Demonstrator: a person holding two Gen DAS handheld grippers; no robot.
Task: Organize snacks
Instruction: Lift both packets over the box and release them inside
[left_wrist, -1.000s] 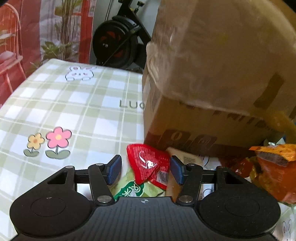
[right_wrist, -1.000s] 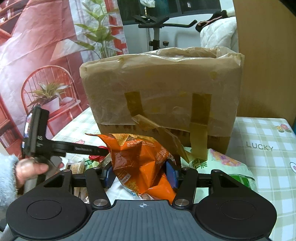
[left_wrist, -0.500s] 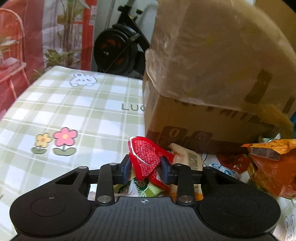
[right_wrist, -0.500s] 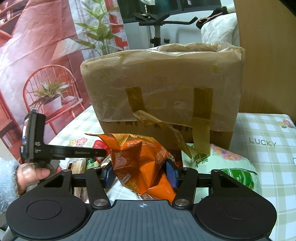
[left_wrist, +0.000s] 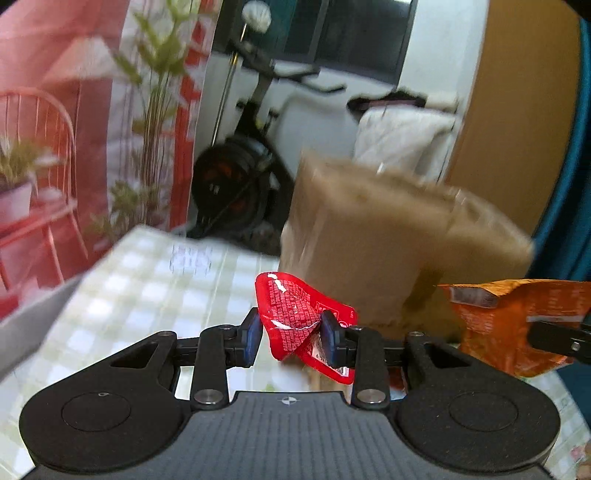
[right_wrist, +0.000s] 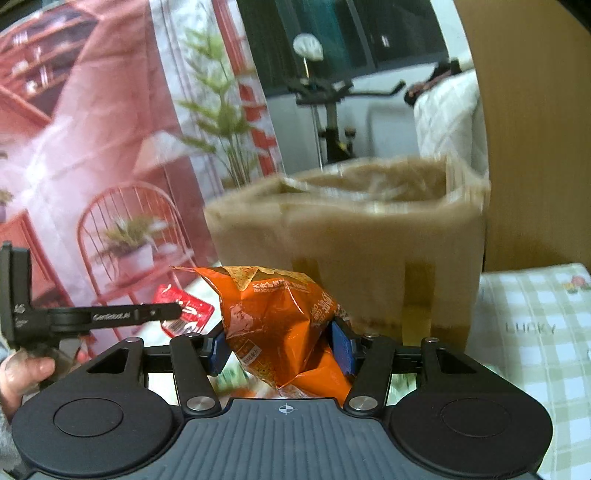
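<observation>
Left hand-held gripper (left_wrist: 290, 334) clamped on red packet (left_wrist: 295, 317), right hand-held gripper (right_wrist: 281, 347) on orange chip bag (right_wrist: 273, 325) — both raised off the checked surface (left_wrist: 155, 280), likely for dropping into the open cardboard box (right_wrist: 369, 236) beyond.

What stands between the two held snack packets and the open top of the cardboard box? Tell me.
Nothing visible does. The left gripper is shut on the red packet and the right gripper on the orange bag, both raised in front of the cardboard box. Its lined top looks open, though the view is blurred.
</observation>
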